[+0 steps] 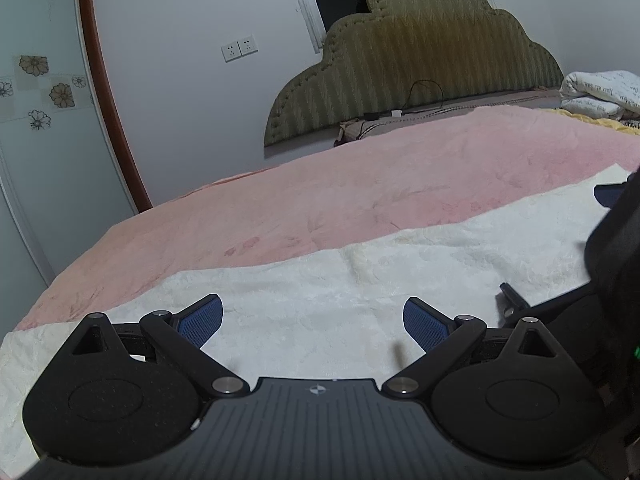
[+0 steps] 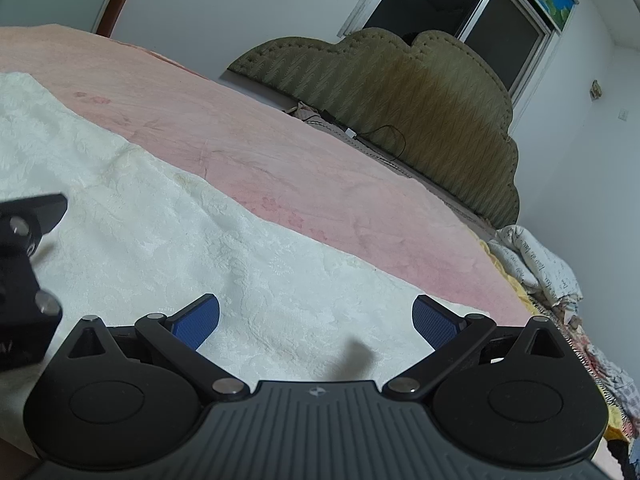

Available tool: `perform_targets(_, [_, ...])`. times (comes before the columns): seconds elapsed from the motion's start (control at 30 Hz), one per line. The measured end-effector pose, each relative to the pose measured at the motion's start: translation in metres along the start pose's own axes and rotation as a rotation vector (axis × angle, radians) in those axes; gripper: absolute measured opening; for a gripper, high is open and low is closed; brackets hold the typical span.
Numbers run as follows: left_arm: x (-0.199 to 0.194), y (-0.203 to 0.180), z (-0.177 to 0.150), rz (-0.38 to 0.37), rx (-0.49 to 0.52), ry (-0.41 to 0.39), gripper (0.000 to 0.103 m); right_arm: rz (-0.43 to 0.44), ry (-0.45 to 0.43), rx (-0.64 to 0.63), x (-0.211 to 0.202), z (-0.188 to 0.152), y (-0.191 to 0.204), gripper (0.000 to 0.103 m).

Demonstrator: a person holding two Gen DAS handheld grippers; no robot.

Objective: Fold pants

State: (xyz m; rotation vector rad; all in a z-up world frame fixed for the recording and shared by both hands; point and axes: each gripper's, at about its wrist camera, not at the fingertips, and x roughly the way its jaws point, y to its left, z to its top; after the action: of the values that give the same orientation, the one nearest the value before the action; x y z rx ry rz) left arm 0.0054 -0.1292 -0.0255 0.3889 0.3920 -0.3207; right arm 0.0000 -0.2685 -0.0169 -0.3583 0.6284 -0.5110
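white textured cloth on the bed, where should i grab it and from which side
Probably the far right corner of the white textured cloth, just ahead of the open right hand-held gripper. The cloth lies flat on the pink fleece blanket with no raised fold, so its thin free edge is the only purchase. Come in low from the near side, sliding one finger under.

a cloth (image 1: pixel 360 292) lies on the bed (image 1: pixel 360 200) before the headboard (image 1: pixel 420 60), folded quilt (image 1: pixel 600 92) at right.

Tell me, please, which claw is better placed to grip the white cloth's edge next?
Probably the right claw: open, with the white cloth ending just past its fingertip. The left claw, also open, faces mid-cloth.
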Motion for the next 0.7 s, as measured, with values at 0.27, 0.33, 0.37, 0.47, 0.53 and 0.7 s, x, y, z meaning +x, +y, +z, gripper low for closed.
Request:
perform_targets(0.27, [-0.01,-0.005,0.0,-0.009,0.039,-0.045,0.099,0.106,0.009,0.008,0.003,0.0,-0.02,0.103])
perform_targets(0.33, [-0.012,-0.006,0.0,0.006,0.055,-0.062,0.099,0.196,0.008,0.127,-0.004,-0.007,-0.053,0.103])
perform_targets(0.37, [-0.013,-0.005,0.0,0.007,0.057,-0.063,0.1,0.241,-0.012,0.193,-0.01,-0.013,-0.071,0.103])
perform_targets(0.47, [-0.013,-0.005,0.0,-0.001,0.045,-0.052,0.1,0.336,-0.032,0.44,-0.02,-0.042,-0.141,0.103])
perform_targets(0.53, [-0.015,-0.005,-0.001,-0.007,0.047,-0.052,0.1,0.368,0.046,0.638,-0.011,-0.068,-0.19,0.103])
perform_targets(0.7, [-0.022,-0.012,0.0,-0.029,0.079,-0.071,0.1,0.548,0.159,1.292,0.023,-0.151,-0.277,0.103])
